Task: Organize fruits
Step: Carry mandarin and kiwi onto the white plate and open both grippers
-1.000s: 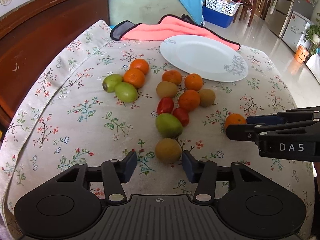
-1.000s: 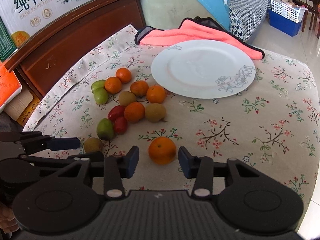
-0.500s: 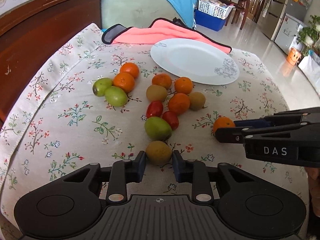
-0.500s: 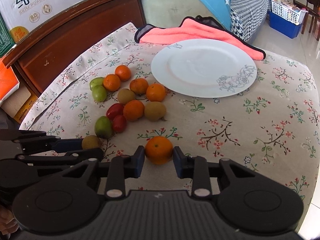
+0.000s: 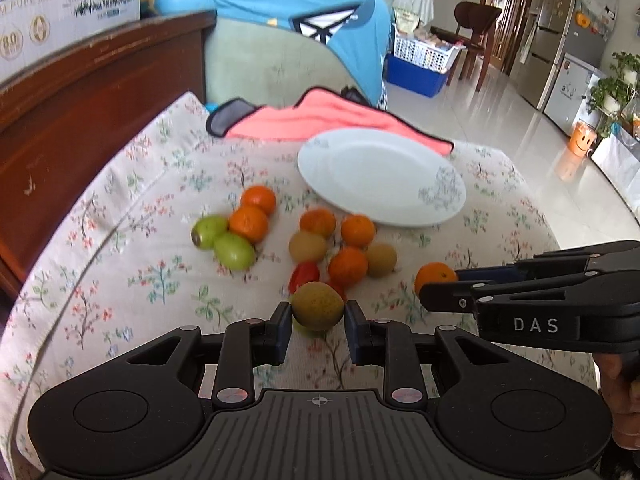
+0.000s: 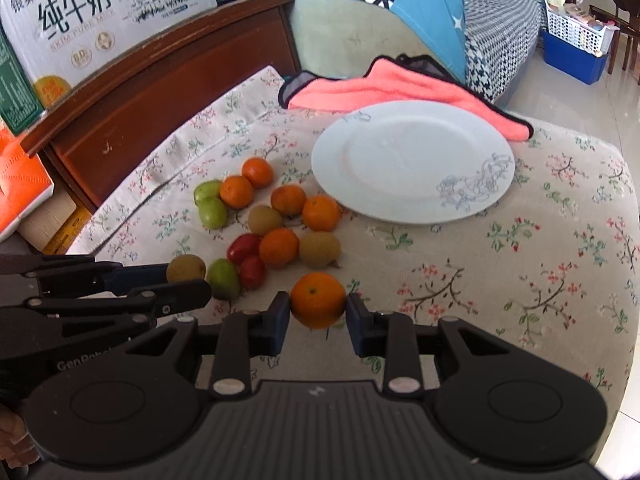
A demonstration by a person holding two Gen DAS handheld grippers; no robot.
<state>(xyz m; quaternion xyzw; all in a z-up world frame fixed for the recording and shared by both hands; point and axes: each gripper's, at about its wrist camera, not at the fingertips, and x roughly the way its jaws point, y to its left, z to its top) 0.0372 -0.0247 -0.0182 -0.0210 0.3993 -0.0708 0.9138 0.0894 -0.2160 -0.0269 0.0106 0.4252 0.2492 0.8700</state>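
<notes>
My left gripper is shut on a brownish-green kiwi and holds it just above the cloth. My right gripper is shut on an orange, also lifted a little. The same orange shows between the right gripper's fingers in the left wrist view, and the kiwi shows in the right wrist view. A white plate lies behind the fruit pile, also seen in the left wrist view. Several oranges, kiwis, green fruits and red tomatoes lie on the floral cloth.
A pink towel lies behind the plate. A dark wooden headboard runs along the left with a milk carton box on it. The cushioned surface drops off to tiled floor at the right.
Both grippers closed on their fruits and lifted them slightly off the cloth. Both views have tilted up, showing more of the room.
</notes>
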